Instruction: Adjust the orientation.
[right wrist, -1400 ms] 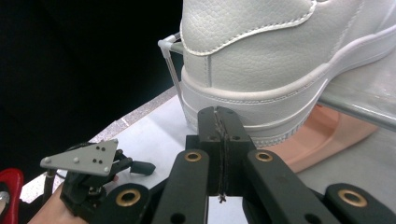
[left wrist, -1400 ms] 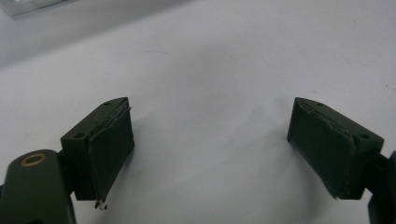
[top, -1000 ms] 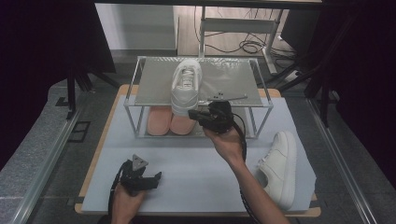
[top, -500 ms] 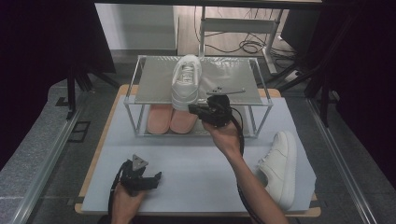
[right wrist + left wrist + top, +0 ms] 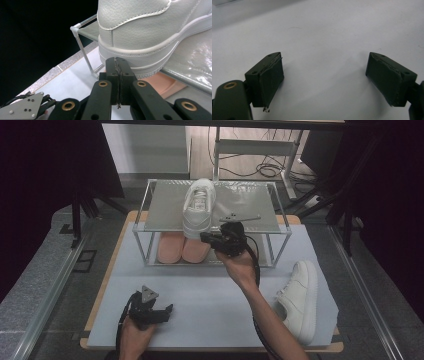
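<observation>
Hidden: heel of the white shoe [image 5: 198, 206] was partly covered by the right gripper [image 5: 206, 238] in the high view; its toe was cut off in the right gripper view.
Hard to tell: whether the jaw tips touched the heel.
Surroundings: pink shoes [image 5: 182, 247] sat on the rack's [image 5: 250, 205] lower level; a second white shoe [image 5: 298, 297] lay on the table [image 5: 210, 300] to the right, well apart.
Shoe position: upright on the upper shelf, heel at the front edge, just beyond the right jaws.
Right jaws: pressed together, pinching nothing.
Left gripper [image 5: 161, 311]: low over bare table, jaws spread wide, nothing between them.
</observation>
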A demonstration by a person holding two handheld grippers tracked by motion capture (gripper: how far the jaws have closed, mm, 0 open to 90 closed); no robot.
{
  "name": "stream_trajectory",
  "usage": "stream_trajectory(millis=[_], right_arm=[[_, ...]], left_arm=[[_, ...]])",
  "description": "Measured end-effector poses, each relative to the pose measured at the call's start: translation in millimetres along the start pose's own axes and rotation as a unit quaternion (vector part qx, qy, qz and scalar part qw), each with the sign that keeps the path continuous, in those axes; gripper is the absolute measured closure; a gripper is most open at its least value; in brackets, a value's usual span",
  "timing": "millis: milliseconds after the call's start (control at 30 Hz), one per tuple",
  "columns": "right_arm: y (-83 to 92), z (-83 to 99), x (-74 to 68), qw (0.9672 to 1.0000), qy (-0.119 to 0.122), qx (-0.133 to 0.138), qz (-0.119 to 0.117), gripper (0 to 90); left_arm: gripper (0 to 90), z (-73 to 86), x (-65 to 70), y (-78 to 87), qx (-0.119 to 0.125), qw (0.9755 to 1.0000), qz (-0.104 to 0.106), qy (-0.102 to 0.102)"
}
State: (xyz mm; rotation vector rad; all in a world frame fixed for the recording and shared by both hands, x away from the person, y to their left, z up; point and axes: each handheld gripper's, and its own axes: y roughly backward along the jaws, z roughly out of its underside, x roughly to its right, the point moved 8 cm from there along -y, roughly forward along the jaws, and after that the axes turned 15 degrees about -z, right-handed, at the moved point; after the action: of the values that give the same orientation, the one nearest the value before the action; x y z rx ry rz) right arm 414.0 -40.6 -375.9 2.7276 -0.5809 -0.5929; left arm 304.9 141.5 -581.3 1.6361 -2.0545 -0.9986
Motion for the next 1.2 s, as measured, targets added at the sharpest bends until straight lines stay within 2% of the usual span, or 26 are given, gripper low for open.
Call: stream_trajectory(millis=[267, 500, 700, 800, 1200], right_arm=[[-7.2, -2.0, -2.5, 1.0000, 0.001, -0.003, 0.001, 88.7], [-5.7, -1.1, -2.0, 1.0000, 0.001, -0.002, -0.003, 87.6], [3.4, -0.6, -3.4, 1.0000, 0.006, -0.003, 0.004, 81.0], [8.7, 3.1, -6.1, 0.9998, 0.014, -0.013, 0.004, 76.8], [29.5, 35.2, -8.2, 0.9970, 0.050, -0.057, 0.015, 52.5]], left_arm=[[14.6, 0.0, 0.0, 0.0, 0.000, 1.0000, 0.000, 0.000], [14.7, 0.0, 0.0, 0.0, 0.000, 1.0000, 0.000, 0.000], [14.6, 0.1, 0.0, 0.1, 0.000, 1.0000, 0.000, 0.000], [14.7, 0.0, 0.2, 0.1, 0.000, 1.0000, 0.000, 0.000], [14.8, 0.1, 0.2, 0.2, 0.000, 1.0000, 0.000, -0.001]])
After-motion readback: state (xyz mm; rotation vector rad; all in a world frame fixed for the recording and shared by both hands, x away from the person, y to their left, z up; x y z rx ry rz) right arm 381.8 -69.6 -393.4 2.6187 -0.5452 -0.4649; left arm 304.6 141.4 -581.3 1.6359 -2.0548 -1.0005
